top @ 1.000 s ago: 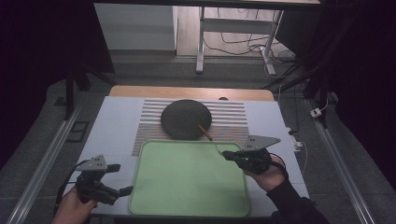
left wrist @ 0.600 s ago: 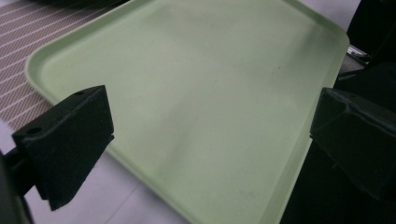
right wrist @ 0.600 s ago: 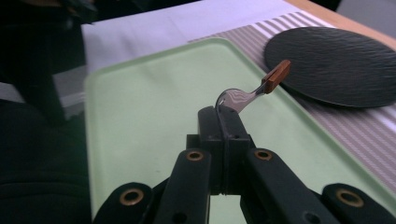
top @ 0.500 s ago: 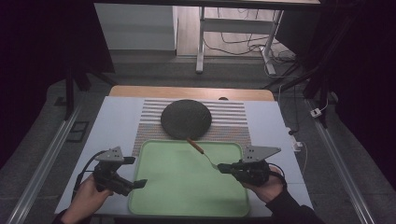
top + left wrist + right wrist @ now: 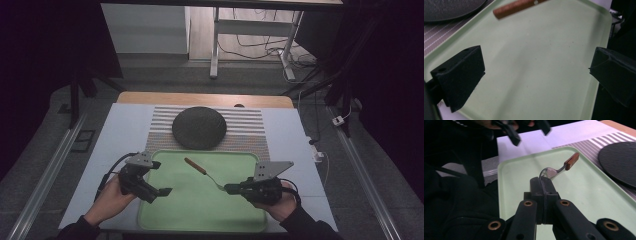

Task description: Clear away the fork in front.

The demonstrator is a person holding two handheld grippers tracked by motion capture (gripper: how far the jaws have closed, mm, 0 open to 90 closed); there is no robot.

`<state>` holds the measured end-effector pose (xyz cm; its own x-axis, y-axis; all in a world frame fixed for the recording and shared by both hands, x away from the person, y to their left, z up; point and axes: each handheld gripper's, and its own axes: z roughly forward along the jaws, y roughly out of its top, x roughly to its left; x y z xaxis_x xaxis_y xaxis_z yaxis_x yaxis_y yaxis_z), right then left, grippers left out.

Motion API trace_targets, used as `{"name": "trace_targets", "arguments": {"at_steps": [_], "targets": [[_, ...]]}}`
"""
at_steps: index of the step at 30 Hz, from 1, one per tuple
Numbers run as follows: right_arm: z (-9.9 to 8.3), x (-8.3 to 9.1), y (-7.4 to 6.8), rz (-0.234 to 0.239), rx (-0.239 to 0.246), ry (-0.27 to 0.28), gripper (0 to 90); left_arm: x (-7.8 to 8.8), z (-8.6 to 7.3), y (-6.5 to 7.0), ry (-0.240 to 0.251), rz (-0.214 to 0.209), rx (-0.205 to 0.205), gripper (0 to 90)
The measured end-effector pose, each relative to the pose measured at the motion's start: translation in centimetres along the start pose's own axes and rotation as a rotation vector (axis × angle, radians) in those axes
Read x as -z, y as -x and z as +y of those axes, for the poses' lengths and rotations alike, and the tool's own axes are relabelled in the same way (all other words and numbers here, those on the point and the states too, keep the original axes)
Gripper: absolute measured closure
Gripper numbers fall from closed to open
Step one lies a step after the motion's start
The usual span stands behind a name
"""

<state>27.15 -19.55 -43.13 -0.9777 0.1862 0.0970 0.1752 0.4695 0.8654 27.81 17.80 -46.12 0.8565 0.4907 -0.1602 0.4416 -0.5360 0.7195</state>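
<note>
Since half a second ago the right claw [image 5: 229,188] has drawn back toward the near right part of the green tray [image 5: 250,220], and the wood-handled utensil [image 5: 202,172] it pinches has swung with it, its handle now pointing up-left over the tray's middle instead of lying near the far rim. The left claw [image 5: 161,177] has shifted a little inward, its jaws now over the tray's left rim. In the right gripper view the right claw [image 5: 543,185] has its jaws pressed together on the metal end of the utensil [image 5: 561,167], whose curved metal neck rises to the brown handle above the tray [image 5: 586,192]; whether the handle touches the tray cannot be told. The left gripper view shows the left claw [image 5: 536,72] spread wide with nothing between its jaws, bare tray [image 5: 534,62] beneath and the brown handle [image 5: 515,7] crossing the top. The high view alone shows the dark round plate [image 5: 199,127] on the striped mat [image 5: 250,131], just beyond the tray's far rim, and the pale counter [image 5: 115,145] with open space to either side of the tray.
</note>
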Motion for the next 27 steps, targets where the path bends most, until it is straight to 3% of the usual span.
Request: {"name": "trace_targets", "arguments": {"at_steps": [5,11,15,18,19,20,22,23,25,27], "targets": [[0.2,-0.5,-0.3,0.060,0.028,-0.005,90.0,-0.8,1.0,-0.4,0.008,-0.051,-0.048,0.0],[0.6,-1.2,-0.6,0.149,0.060,-0.025,90.0,-2.3,1.8,-0.3,-0.056,-0.080,-0.150,2.9],[0.8,-1.4,-0.7,0.178,0.066,-0.030,90.0,-3.1,2.2,0.0,-0.093,-0.095,-0.220,7.4],[1.0,-1.5,-0.7,0.207,0.071,-0.025,90.0,-3.4,2.4,0.2,-0.113,-0.119,-0.272,19.2],[1.0,-1.5,-0.7,0.207,0.071,-0.025,90.0,-3.5,2.5,0.2,-0.120,-0.122,-0.293,19.2],[1.1,-1.4,-0.7,0.224,0.079,-0.030,90.0,-3.6,2.5,0.3,-0.119,-0.137,-0.302,29.9],[1.1,-1.4,-0.7,0.231,0.083,-0.031,90.0,-3.6,2.6,0.5,-0.123,-0.149,-0.337,32.0],[1.1,-1.4,-0.7,0.243,0.086,-0.031,90.0,-3.6,2.7,0.6,-0.129,-0.158,-0.353,41.3],[1.2,-1.5,-0.7,0.251,0.090,-0.031,90.0,-3.7,2.9,0.9,-0.136,-0.159,-0.394,42.8],[1.2,-1.5,-0.7,0.271,0.109,-0.044,90.0,-3.7,3.0,1.2,-0.145,-0.182,-0.435,52.6]]}}
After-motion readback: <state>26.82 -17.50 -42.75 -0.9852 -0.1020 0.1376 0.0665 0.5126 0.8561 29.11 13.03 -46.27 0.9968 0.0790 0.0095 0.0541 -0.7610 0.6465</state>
